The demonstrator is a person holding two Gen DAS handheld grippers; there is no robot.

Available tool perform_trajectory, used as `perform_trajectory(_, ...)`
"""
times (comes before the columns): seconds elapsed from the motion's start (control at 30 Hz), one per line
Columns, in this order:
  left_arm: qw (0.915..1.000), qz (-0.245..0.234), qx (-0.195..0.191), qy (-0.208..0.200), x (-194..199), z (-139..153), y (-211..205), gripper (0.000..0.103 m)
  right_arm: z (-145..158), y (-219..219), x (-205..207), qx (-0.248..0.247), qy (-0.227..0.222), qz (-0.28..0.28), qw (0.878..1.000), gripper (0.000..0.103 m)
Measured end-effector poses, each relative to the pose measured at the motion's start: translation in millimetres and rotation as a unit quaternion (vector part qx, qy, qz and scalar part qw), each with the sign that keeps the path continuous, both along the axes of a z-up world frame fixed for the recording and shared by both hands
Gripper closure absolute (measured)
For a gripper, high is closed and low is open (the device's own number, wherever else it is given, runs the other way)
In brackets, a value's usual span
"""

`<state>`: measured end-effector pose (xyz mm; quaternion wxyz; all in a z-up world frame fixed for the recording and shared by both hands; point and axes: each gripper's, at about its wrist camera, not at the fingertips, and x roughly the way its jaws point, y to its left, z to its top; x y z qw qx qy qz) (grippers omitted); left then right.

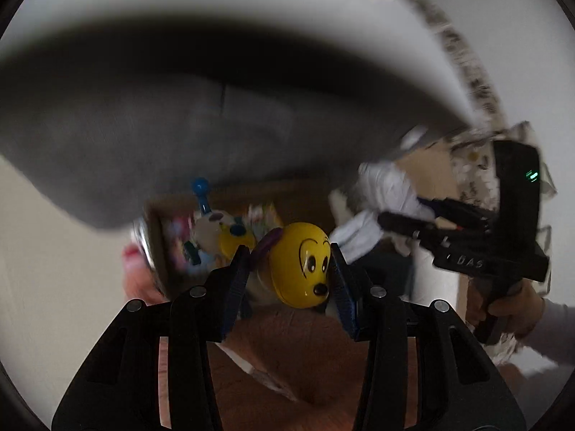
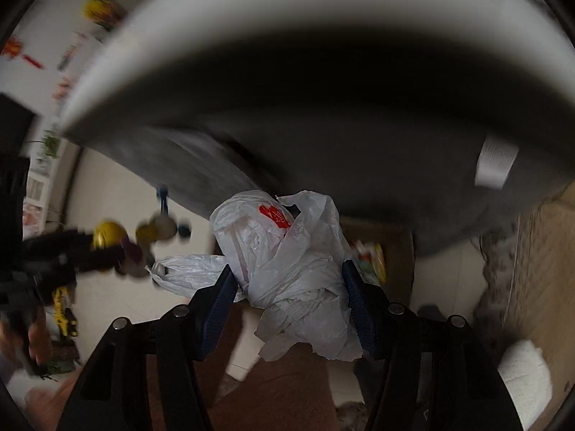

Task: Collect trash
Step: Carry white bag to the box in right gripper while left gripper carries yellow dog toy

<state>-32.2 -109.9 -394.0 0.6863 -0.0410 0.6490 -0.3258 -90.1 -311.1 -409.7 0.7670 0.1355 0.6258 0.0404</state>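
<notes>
My left gripper (image 1: 289, 273) is shut on a yellow toy dog (image 1: 300, 264) with a cartoon face, its blue-tipped tail and body trailing to the left. My right gripper (image 2: 287, 283) is shut on a crumpled white plastic bag (image 2: 287, 251) with a red print. In the left wrist view the right gripper (image 1: 399, 221) shows at the right, holding the white bag (image 1: 388, 186). In the right wrist view the left gripper (image 2: 107, 248) shows at the left with the yellow toy (image 2: 107, 235).
A large grey upholstered seat (image 1: 161, 115) fills the upper half of both views, also seen close overhead in the right wrist view (image 2: 359, 125). A brown cardboard box (image 1: 298, 194) with colourful items sits below. Pale floor (image 1: 43, 237) lies at the left. Both views are blurred.
</notes>
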Motion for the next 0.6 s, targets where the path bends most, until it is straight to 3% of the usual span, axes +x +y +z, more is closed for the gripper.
perform_trajectory(0.13, 0.9977, 0.011, 0.055, 0.038, 4.3, -96.8, -26.9, 0.059, -87.1, -9.7, 5.6, -0.04, 0.051, -0.008, 0.998, 0.04)
perform_trajectory(0.17, 0.9962, 0.017, 0.07, 0.049, 10.0, -118.3, -31.8, 0.057, -104.4, -14.3, 8.0, -0.044, 0.074, -0.018, 0.996, 0.024)
perform_trajectory(0.2, 0.9942, 0.025, 0.09, 0.053, 12.6, -131.3, -32.7, 0.054, -114.1, -17.9, 10.1, -0.041, 0.087, -0.028, 0.995, 0.017)
perform_trajectory(0.27, 0.9886, 0.057, 0.113, 0.081, 24.9, -153.1, -30.9, 0.032, -123.3, -26.5, 9.2, -0.045, 0.095, -0.041, 0.994, 0.017)
perform_trajectory(0.3, 0.987, 0.066, 0.119, 0.086, 26.7, -157.1, -28.0, 0.032, -122.3, -35.4, 9.9, -0.049, 0.098, -0.047, 0.993, 0.017)
perform_trajectory(0.37, 0.9865, 0.065, 0.13, 0.075, 26.0, -152.5, -24.2, 0.032, -114.9, -39.1, 9.1, -0.044, 0.096, -0.054, 0.993, 0.017)
perform_trajectory(0.47, 0.9892, 0.049, 0.127, 0.054, 18.1, -117.7, -19.9, 0.032, -86.1, -45.7, 10.4, -0.022, 0.078, -0.049, 0.996, 0.017)
perform_trajectory(0.53, 0.9918, 0.039, 0.116, 0.037, 8.3, -84.6, -11.0, 0.032, -42.7, -42.0, 12.6, 0.002, 0.039, -0.03, 0.999, 0.017)
perform_trajectory(0.6, 0.9922, 0.035, 0.119, -0.007, 2.6, -29.9, -4.7, 0.032, 12.5, -29.5, 19.0, 0.032, -0.014, -0.001, 0.999, 0.017)
